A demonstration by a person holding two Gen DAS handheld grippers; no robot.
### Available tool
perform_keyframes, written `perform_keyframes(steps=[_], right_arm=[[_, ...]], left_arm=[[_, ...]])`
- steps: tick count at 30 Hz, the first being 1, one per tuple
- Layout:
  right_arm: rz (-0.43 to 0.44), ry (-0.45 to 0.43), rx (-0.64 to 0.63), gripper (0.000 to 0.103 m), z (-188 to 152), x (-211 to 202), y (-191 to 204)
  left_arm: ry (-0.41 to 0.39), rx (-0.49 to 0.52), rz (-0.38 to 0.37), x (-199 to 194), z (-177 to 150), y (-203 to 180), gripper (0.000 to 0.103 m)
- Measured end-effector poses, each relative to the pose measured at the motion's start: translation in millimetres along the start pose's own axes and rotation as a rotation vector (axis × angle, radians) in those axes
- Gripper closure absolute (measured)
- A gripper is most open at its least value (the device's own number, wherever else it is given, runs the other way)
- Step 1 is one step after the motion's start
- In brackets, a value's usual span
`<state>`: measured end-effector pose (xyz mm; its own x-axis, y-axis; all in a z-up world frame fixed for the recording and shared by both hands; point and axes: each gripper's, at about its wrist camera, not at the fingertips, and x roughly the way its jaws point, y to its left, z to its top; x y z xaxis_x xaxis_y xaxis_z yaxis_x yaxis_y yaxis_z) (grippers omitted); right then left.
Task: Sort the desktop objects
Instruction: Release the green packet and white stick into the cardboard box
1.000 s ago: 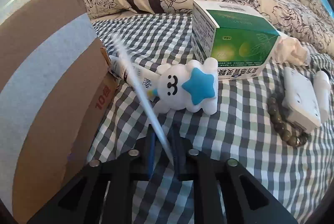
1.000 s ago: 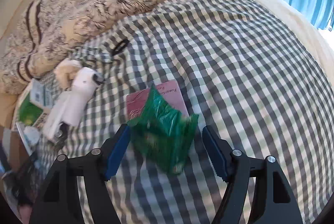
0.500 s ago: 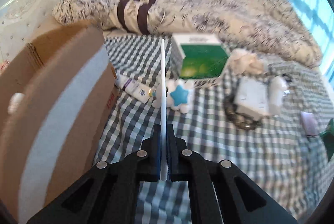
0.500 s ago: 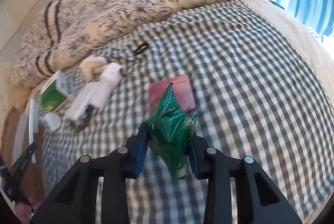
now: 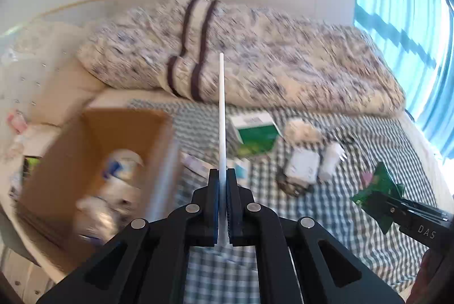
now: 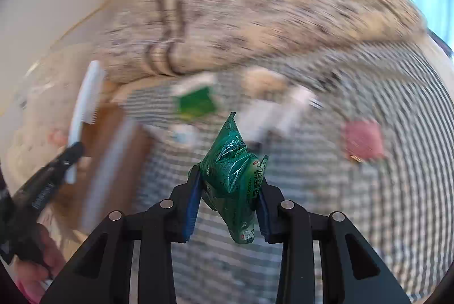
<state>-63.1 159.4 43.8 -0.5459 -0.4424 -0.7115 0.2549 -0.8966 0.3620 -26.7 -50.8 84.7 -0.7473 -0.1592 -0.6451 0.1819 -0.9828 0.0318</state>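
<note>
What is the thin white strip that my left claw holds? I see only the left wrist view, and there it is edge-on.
Observer: In the right wrist view it is a flat white comb with short teeth on one edge, and the left claw is shut on its lower end.
Operator: And how does the right claw hold the green packet?
Observer: The right claw pinches the green packet from both sides. One corner points up, and the other end hangs below the pads.
Operator: What is the pink thing behind the packet?
Observer: It is a flat pink square lying on the checked cloth. It is too blurred to tell more.
</note>
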Motion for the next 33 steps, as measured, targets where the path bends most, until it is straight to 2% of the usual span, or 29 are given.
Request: perform_keyframes(steps=[5,9,11,20,22,23,24,25,26,27,33], right_arm=[[0.111,-0.055,-0.115,0.069,24.3,-7.6,97.7],[0.188,-0.036,-0.177,0.069,28.3,8.2,158.5],[0.212,-0.02,-0.191,0.069,29.8,24.7,187.8],[0.189,0.085,-0.21,0.069,37.5,115.1,249.9],[0.205,0.087,-0.198,0.064,39.9,126.4,255.8],[0.197,0.086,-0.192,0.057,41.2,133.0,258.3],[0.174,0.092,-0.19,0.035,42.2,136.3,258.2],[0.127,0.091,-0.182,0.026,43.2,139.0,257.6],[0.106,0.075,-0.178,0.026,43.5,137.8,255.6],[0.108,0.067,-0.184,0.026,43.7,136.3,254.5],[0.071,0.007,-0.208,0.026,42.2,103.2,226.6]], left_arm=[[-0.006,-0.013,0.058,-21.3,5.0,54.7,0.099],[-0.014,-0.091,0.109,-25.1,-4.0,104.7,0.099],[0.005,-0.117,0.092,-17.9,-10.1,124.0,0.099],[0.078,-0.149,0.033,24.2,-30.7,160.5,0.099],[0.096,-0.148,0.023,29.4,-33.2,164.1,0.099],[0.105,-0.146,0.03,31.8,-34.2,164.9,0.095],[0.109,-0.142,0.039,33.2,-35.1,165.1,0.084],[0.108,-0.133,0.05,33.6,-35.6,164.8,0.073],[0.1,-0.126,0.065,32.6,-35.8,164.1,0.046],[0.084,-0.126,0.076,30.4,-35.2,164.2,0.03],[0.014,-0.103,0.079,8.1,-27.3,151.1,0.03]])
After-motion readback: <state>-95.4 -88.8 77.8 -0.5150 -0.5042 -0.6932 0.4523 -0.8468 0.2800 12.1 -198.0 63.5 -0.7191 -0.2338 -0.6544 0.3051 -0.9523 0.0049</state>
